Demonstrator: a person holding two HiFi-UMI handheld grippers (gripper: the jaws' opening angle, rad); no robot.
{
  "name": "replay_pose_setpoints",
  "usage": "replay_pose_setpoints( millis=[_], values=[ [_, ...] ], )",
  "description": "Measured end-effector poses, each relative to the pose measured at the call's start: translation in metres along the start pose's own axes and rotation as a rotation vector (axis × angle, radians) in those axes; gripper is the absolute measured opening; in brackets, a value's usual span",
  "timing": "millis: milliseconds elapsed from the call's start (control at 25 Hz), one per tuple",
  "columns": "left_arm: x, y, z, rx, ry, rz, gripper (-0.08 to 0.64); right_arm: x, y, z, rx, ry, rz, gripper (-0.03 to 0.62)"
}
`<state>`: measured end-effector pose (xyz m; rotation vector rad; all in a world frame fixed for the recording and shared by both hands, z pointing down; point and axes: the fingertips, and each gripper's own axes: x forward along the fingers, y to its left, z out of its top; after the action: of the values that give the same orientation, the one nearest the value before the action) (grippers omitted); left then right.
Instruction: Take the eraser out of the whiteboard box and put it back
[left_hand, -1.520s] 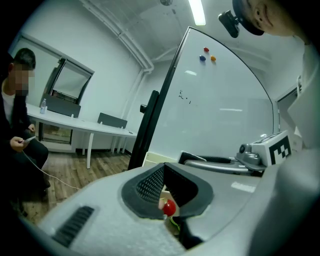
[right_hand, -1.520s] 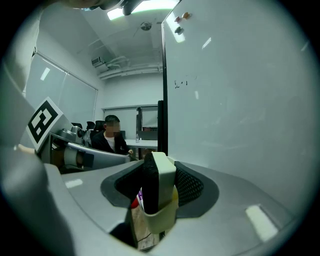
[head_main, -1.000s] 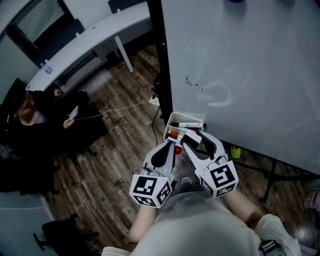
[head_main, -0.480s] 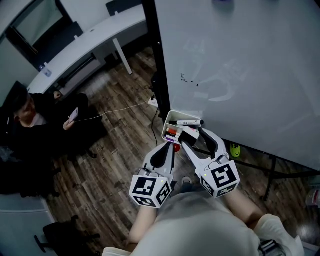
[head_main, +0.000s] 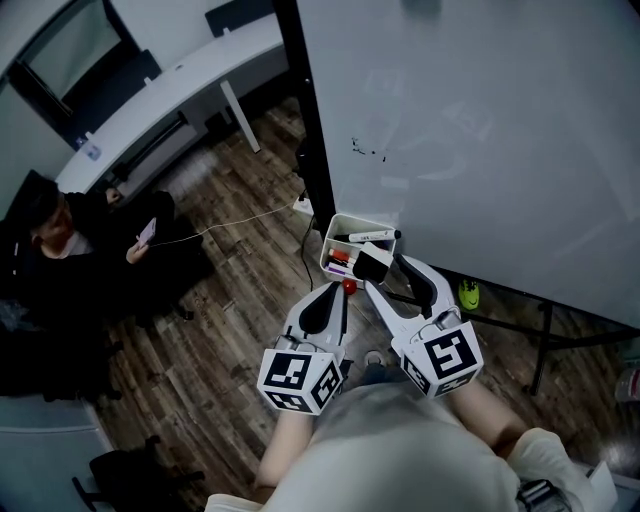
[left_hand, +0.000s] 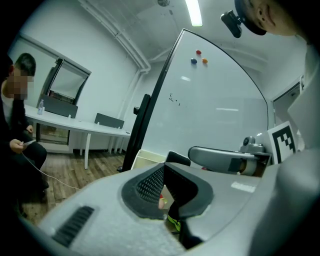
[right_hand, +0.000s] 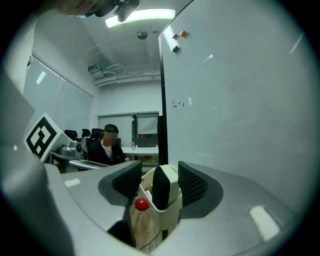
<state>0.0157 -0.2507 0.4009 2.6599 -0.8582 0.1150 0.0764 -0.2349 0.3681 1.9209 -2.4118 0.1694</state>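
The black-and-white felt eraser (right_hand: 161, 187) is seen upright in the white plastic box's (right_hand: 167, 214) near corner, straddled by the right gripper's (right_hand: 160, 175) jaws, just narrowed but not pressing. If the box wall is pinched too, the box could be dragged. The left gripper (left_hand: 164, 182) is closed, empty.

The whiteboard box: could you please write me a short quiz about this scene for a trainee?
1. True or false: the eraser is wholly outside the whiteboard box.
2. Which tool has the eraser between its jaws? A left, B right.
3. Fill in: the left tool has its jaws ____.
Key: 1 false, its lower part sits inside. 2 B: the jaws of the right tool, which have just been closing a little, stand apart on either side of it. 3 shut.
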Motion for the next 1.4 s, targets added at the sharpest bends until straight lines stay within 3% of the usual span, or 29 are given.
replay_pose_setpoints(
  millis=[560,880,1400],
  values=[
    [-0.024,-0.017,-0.004,0.012,-0.004,-0.029,0.002,-0.034,0.011,0.005,0.024,-0.032,-0.052,0.061],
    [-0.043,-0.027,-0.007,0.016,-0.009,-0.045,0.002,-0.052,0.028,0.006,0.026,-0.036,-0.059,0.006],
    [-0.075,-0.045,-0.012,0.030,-0.020,-0.061,0.002,-0.086,0.051,-0.001,0.072,-0.037,-0.080,0.005]
  ],
)
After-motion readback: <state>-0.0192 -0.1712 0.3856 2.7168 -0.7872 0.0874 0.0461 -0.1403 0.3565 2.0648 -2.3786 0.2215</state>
